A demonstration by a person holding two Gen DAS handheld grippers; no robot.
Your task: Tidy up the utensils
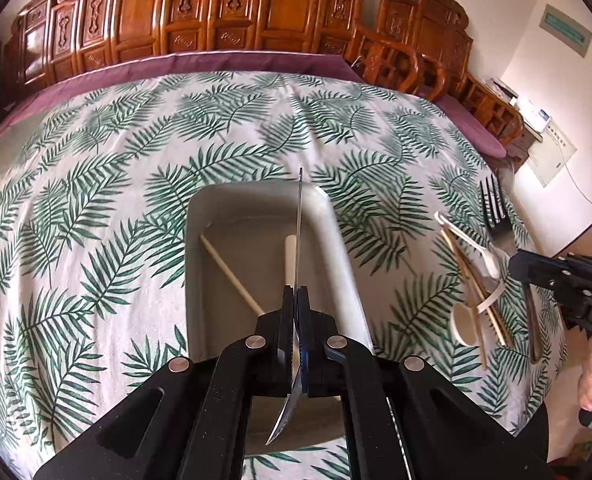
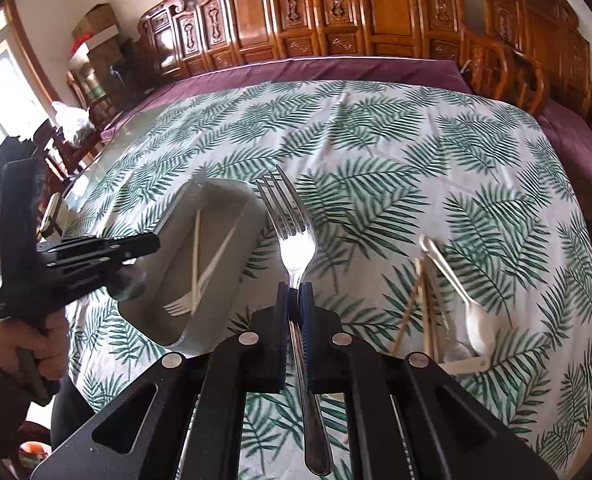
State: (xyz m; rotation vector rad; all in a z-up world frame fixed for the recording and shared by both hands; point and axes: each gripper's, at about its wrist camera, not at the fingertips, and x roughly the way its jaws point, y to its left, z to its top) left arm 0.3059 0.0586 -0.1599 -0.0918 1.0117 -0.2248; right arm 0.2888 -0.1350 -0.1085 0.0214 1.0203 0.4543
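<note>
My left gripper [image 1: 296, 290] is shut on a thin metal utensil [image 1: 299, 216] seen edge-on, held over the grey tray [image 1: 255, 192]. A wooden chopstick [image 1: 231, 276] and a pale handle [image 1: 289, 256] lie in the tray. My right gripper [image 2: 296, 288] is shut on a metal fork [image 2: 291, 232] with its tines pointing forward, above the leaf-print cloth just right of the tray [image 2: 223, 192]. In the right wrist view the left gripper [image 2: 155, 242] hovers over the tray, where a white plastic fork [image 2: 175, 306] lies.
Loose utensils lie on the cloth right of the tray: a white plastic spoon [image 2: 476, 320], wooden chopsticks [image 2: 412, 300] and a wooden spoon [image 1: 464, 324]. Carved wooden chairs [image 1: 231, 20] line the table's far edge. A hand [image 2: 35, 344] holds the left gripper's handle.
</note>
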